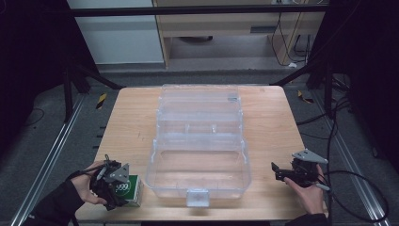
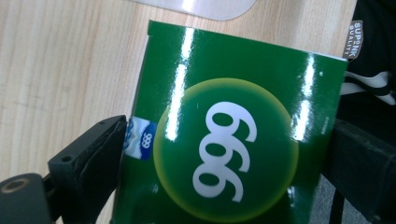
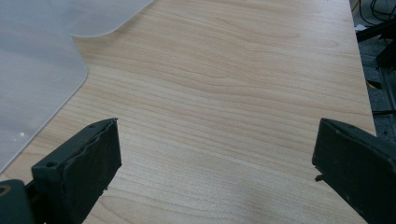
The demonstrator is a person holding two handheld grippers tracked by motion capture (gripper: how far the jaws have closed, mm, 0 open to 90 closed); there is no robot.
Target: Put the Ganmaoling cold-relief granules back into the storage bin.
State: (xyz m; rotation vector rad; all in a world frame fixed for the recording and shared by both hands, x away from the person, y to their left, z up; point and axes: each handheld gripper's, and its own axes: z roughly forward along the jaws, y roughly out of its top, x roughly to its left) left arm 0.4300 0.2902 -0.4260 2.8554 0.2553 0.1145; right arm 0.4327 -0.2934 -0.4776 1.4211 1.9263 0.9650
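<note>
A glossy green box printed with "999" in a yellow-green circle sits at the table's front left corner. My left gripper is shut on the green box, one black jaw against each of its side edges. A large clear plastic case lies open across the middle of the wooden table, its latch facing the front edge. My right gripper hovers near the front right of the table, to the right of the case. Its jaws stand wide open over bare wood with nothing between them.
The case's rounded clear edge lies to the left in the right gripper view. Cables trail off the table's right side. Metal floor rails run along both sides, and a cabinet stands behind.
</note>
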